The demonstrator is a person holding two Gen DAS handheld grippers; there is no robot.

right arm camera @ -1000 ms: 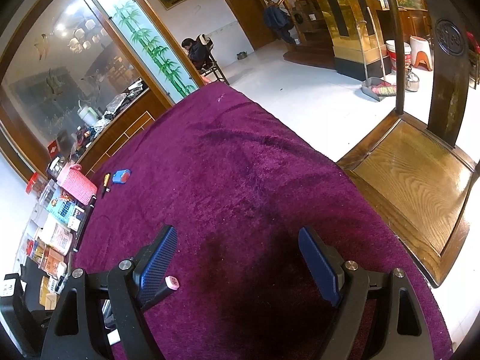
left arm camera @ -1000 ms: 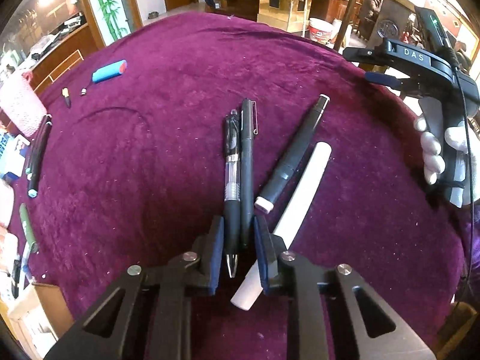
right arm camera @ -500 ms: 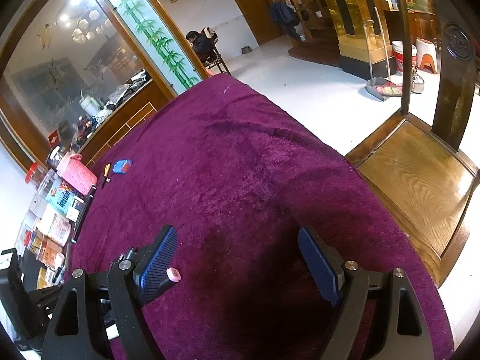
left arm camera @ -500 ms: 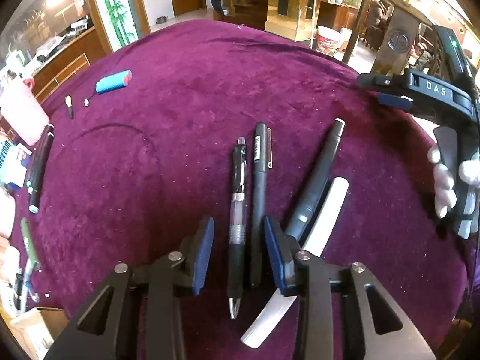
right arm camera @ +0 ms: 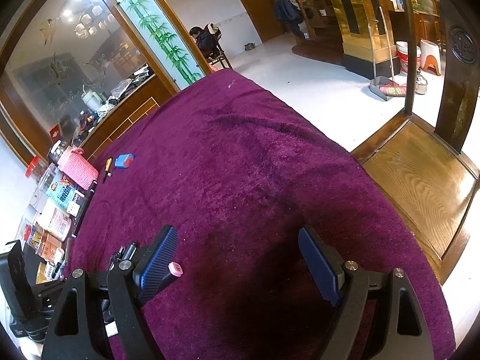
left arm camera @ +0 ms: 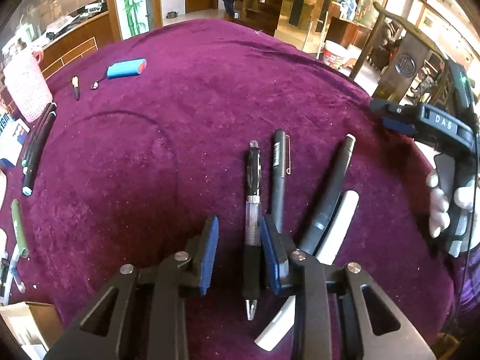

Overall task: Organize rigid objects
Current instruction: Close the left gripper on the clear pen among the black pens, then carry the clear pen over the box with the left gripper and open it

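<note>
In the left wrist view several pens lie side by side on the purple cloth: a clear-barrel black pen [left arm camera: 253, 210], a black capped pen [left arm camera: 279, 177], a dark marker [left arm camera: 331, 192] and a white marker [left arm camera: 336, 228]. My left gripper [left arm camera: 240, 255] is open; the clear-barrel pen lies loose between its fingers, close to the right pad. My right gripper [right arm camera: 237, 258] is open and empty above bare cloth; it also shows in the left wrist view [left arm camera: 420, 120] at the right. A pink-capped pen end [right arm camera: 175, 268] peeks past its left finger.
A blue battery pack [left arm camera: 126, 67], a small yellow-black item [left arm camera: 76, 85], a pink knitted pouch [left arm camera: 25, 87] and dark pens [left arm camera: 37, 150] sit at the left. Books [right arm camera: 63, 198] line the table's left edge. A wooden chair [right arm camera: 420, 180] stands at the right.
My left gripper opened wider and drew back along the pens, letting go of the two it had pinched. The black capped pen now lies outside its right finger. The right gripper barely moved.
</note>
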